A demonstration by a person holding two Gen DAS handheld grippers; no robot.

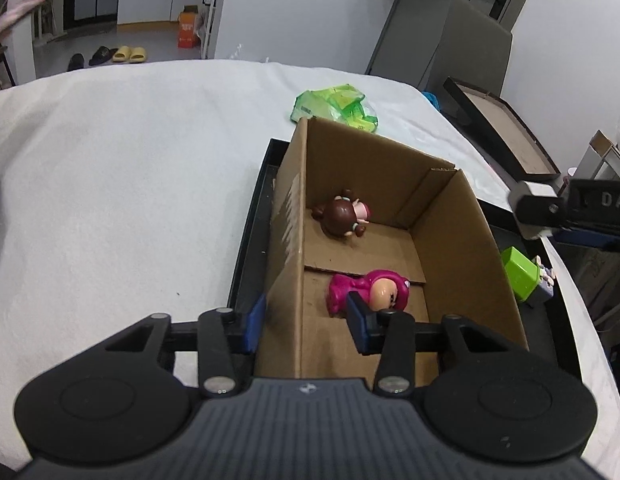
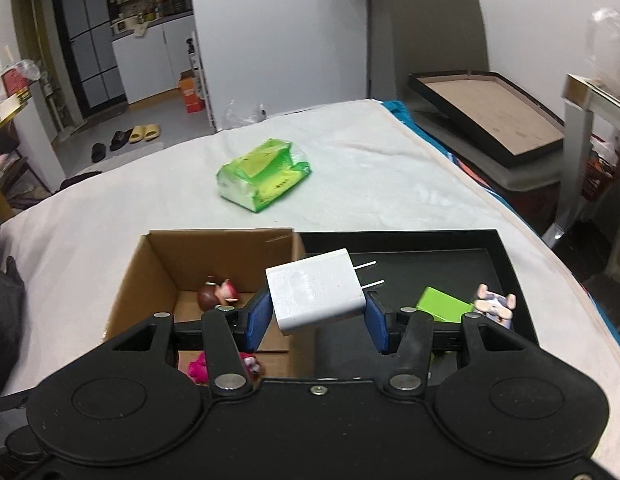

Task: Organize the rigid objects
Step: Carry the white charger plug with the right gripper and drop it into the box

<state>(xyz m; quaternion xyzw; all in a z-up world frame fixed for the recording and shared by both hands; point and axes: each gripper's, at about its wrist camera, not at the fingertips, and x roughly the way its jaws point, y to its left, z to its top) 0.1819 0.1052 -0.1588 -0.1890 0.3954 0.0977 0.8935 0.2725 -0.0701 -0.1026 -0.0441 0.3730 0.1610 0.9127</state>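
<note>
Your right claw point(image 2: 316, 320) pinches a white charger point(image 2: 316, 294), hiding part of the cardboard box point(image 2: 162, 256). Your left claw point(image 1: 304, 322) straddles the box's left wall, pads apart, not squeezing. Two dolls lie inside: brown-haired point(image 1: 342, 216), pink point(image 1: 366, 290). The box sits in a black tray point(image 2: 506, 256) on the white bed point(image 1: 130, 180).

White-sheeted bed point(image 2: 110, 208) carries everything. Directly on it: black tray point(image 2: 506, 256) near right, green plastic-wrapped pack point(image 2: 264, 176) farther back toward centre. Cardboard box point(image 2: 162, 256) seems to sit in the tray's left part. Left half of the sheet is bare.
</note>
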